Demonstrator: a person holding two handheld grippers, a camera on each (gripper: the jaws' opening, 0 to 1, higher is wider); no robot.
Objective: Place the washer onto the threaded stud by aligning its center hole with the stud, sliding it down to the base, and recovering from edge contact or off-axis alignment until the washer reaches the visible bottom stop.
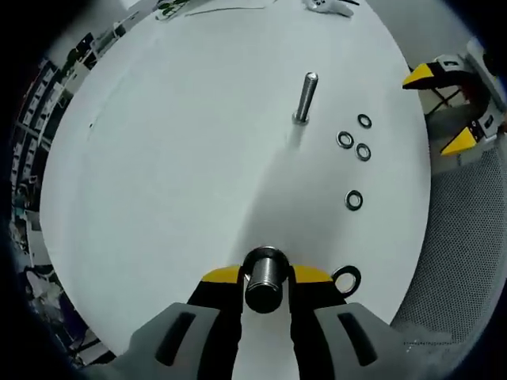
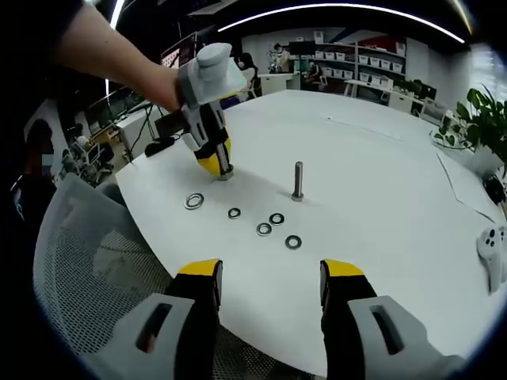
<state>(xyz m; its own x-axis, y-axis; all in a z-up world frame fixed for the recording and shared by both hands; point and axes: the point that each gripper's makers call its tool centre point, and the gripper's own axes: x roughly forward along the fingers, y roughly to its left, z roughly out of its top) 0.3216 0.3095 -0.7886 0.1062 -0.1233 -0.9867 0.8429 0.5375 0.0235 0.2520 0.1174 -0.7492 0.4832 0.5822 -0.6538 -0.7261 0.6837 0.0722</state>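
Bench (image 2: pixel 380 182), white and round-edged, carries everything. Mesh chair back (image 2: pixel 103 261) sits just off its near edge in the right gripper view.

Left hand-held gripper (image 1: pixel 265 279): yellow-tipped jaws closed on a threaded stud (image 1: pixel 265 277), seen end-on, standing on the bench. In the right gripper view the same hand-held gripper (image 2: pixel 220 168) comes down from a person's hand (image 2: pixel 162 85), tips at the bench over that stud (image 2: pixel 225 174).

Right hand-held gripper (image 2: pixel 269 277): jaws wide apart, nothing between them, hovering at the bench edge. It also shows in the left gripper view (image 1: pixel 444 107).

Second stud (image 2: pixel 298 180) stands upright and bare mid-bench, apart from both grippers.

Largest washer (image 2: pixel 194 201) lies flat just beside the gripped stud. Four smaller washers (image 2: pixel 264 229) lie loosely grouped between the studs and the near edge; whether any touch, probably not, is hard to judge. White controller (image 2: pixel 493 252) at the far right.
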